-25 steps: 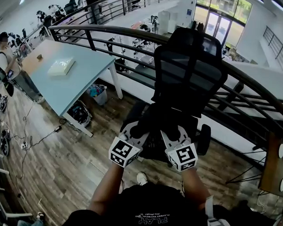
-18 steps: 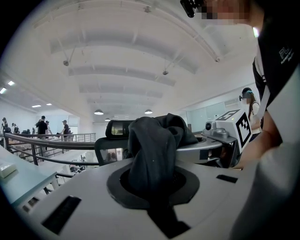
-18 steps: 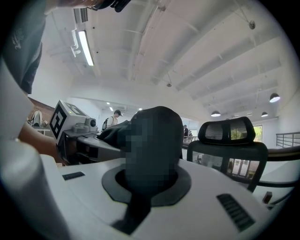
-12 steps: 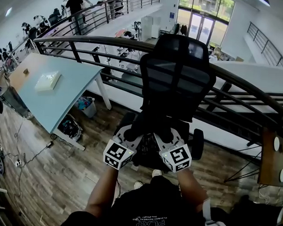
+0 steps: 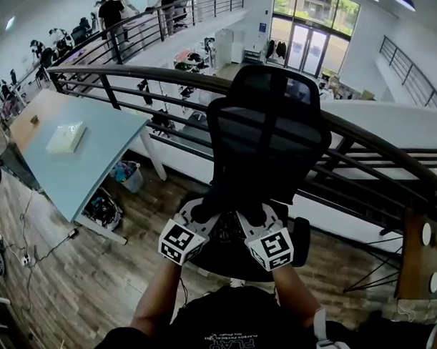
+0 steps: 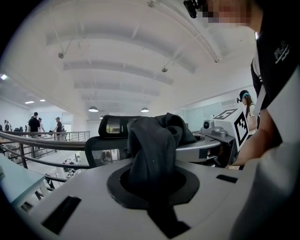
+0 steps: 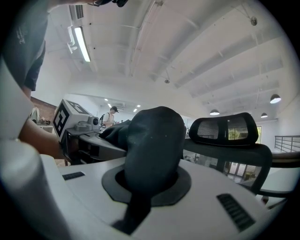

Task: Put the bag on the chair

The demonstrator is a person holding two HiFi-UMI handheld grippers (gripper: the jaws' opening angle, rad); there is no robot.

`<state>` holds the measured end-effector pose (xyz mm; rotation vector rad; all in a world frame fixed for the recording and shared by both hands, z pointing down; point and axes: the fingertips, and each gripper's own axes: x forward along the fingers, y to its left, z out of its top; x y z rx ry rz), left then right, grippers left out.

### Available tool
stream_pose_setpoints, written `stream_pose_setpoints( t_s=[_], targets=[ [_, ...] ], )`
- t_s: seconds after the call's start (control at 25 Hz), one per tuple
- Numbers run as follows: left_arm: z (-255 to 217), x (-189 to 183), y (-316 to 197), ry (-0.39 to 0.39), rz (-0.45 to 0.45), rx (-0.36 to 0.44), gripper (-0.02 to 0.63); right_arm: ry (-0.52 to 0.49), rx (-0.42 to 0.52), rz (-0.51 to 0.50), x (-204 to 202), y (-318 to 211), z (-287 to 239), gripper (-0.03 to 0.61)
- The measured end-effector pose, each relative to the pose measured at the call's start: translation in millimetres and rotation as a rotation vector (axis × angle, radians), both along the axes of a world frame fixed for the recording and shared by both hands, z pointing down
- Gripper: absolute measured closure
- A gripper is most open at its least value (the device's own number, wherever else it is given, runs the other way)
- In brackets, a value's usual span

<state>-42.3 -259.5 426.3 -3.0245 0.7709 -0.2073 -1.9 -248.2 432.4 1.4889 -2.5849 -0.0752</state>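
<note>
Left gripper [image 6: 154, 185] and right gripper [image 7: 145, 185]: jaws nearly closed, each pinching bunched cloth of the bag [image 6: 154, 136]. Bag is black, soft and crumpled, held above the seat of the black mesh chair [image 5: 266, 136]; contact with the seat unclear. Wood floor [image 5: 93, 287], pale blue table [image 5: 83, 165], curved railing [image 5: 136, 76]. Shirt print unreadable.

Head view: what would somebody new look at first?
Probably the big black office chair right in the middle, in front of a curved railing. Just below it, the left gripper and right gripper each pinch the black bag, bunched up close to the seat. A pale blue table stands off to the left.
</note>
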Motion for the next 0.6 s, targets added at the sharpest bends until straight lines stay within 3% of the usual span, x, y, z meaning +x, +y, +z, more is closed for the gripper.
stream_pose_setpoints(
  t_s=[0.6],
  targets=[
    [18,60,-84,-0.01,0.005,-0.039,0.555,-0.001,-0.054,0.016,56,-82,23,0.537]
  ],
)
